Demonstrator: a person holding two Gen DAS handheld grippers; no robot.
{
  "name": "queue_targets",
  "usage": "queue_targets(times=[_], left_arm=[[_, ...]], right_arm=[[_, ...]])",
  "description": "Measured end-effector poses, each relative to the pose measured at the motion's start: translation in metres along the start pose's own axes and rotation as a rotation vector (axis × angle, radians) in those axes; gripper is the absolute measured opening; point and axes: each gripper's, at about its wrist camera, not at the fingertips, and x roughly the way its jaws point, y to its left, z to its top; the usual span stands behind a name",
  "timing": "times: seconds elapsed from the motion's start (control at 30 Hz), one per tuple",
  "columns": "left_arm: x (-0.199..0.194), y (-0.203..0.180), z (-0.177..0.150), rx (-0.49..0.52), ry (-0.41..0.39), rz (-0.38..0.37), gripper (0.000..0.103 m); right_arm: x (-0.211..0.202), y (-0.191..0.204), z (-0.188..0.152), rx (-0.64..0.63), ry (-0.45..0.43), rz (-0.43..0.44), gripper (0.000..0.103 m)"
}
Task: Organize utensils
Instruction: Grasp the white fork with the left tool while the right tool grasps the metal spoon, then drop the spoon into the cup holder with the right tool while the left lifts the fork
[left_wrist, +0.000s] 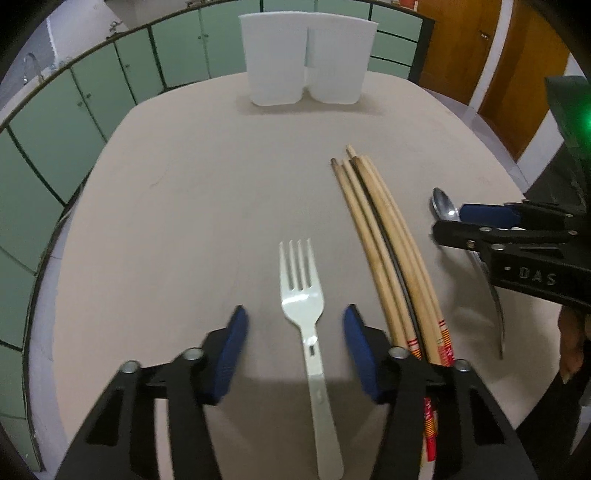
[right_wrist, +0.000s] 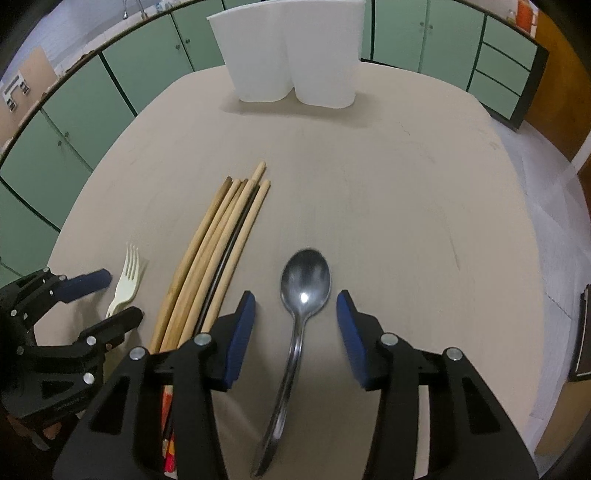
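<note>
Now the left gripper stands open astride a white fork lying on the table; beside it lie chopsticks, then the right gripper, open around a metal spoon.
</note>
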Motion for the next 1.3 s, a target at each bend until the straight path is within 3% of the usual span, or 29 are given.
queue_targets(times=[0.1,0.3,0.4,0.5,1.0,1.3], left_arm=[[0.000,0.003,0.005,-0.010,0.021,-0.024,0.040],[0.004,0.002,0.016,0.033,0.058,-0.027,0.038],[0.003,0.002,0.019,0.048,0.067,-0.024,0.024],[0.002,0.002,0.024,0.030,0.066,-0.046,0.023],[-0.085,0.016,0.037,0.019,-0.196,-0.054,0.023],[-0.102,0.015,0.076,0.019,-0.265,-0.038,0.021]], right_arm=[[-0.001,-0.001,0.001,-0.003,0.019,-0.001,0.042],[0.001,-0.007,0.009,-0.016,0.046,0.017,0.035],[0.000,-0.006,0.011,-0.032,0.060,0.017,0.028],[-0.007,-0.007,0.010,-0.037,0.055,0.024,0.028],[-0.083,0.007,0.020,-0.087,-0.128,0.008,0.028],[-0.110,0.009,0.051,-0.110,-0.209,-0.003,0.028]])
